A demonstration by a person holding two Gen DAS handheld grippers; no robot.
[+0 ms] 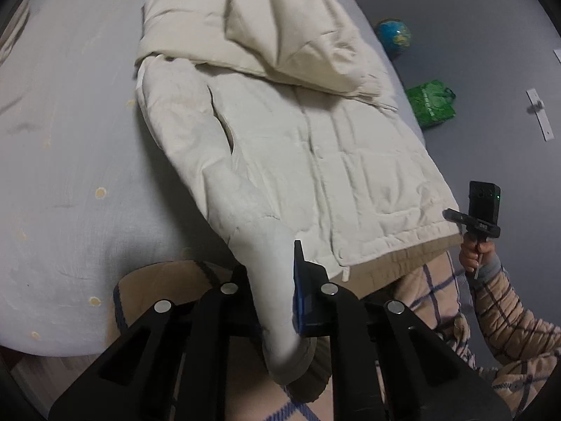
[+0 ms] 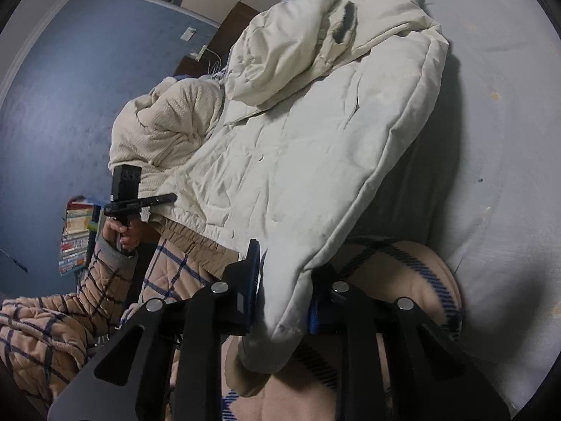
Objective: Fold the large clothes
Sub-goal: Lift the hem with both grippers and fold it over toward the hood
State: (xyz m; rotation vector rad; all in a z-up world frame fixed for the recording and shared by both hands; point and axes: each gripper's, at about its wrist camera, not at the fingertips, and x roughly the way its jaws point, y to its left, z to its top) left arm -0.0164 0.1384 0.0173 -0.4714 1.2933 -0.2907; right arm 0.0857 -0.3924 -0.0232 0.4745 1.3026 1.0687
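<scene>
A cream puffy hooded jacket (image 1: 298, 133) lies face up on the grey bed, hood away from me; it also shows in the right wrist view (image 2: 315, 147). My left gripper (image 1: 273, 280) is shut on one sleeve's cuff end (image 1: 277, 298), which hangs off the near bed edge. My right gripper (image 2: 284, 280) is shut on the other sleeve's cuff end (image 2: 287, 301), also pulled over the near edge. Each gripper appears in the other's view, held in a hand by the jacket hem: the right one (image 1: 452, 215) and the left one (image 2: 168, 199).
The grey bed sheet (image 1: 70, 140) spreads to the left. A globe (image 1: 394, 35) and a green bag (image 1: 433, 103) lie on the floor beyond the bed. A cream blanket (image 2: 164, 129) and stacked books (image 2: 75, 235) sit beside the bed. My checked pyjama legs (image 2: 105, 280) are below.
</scene>
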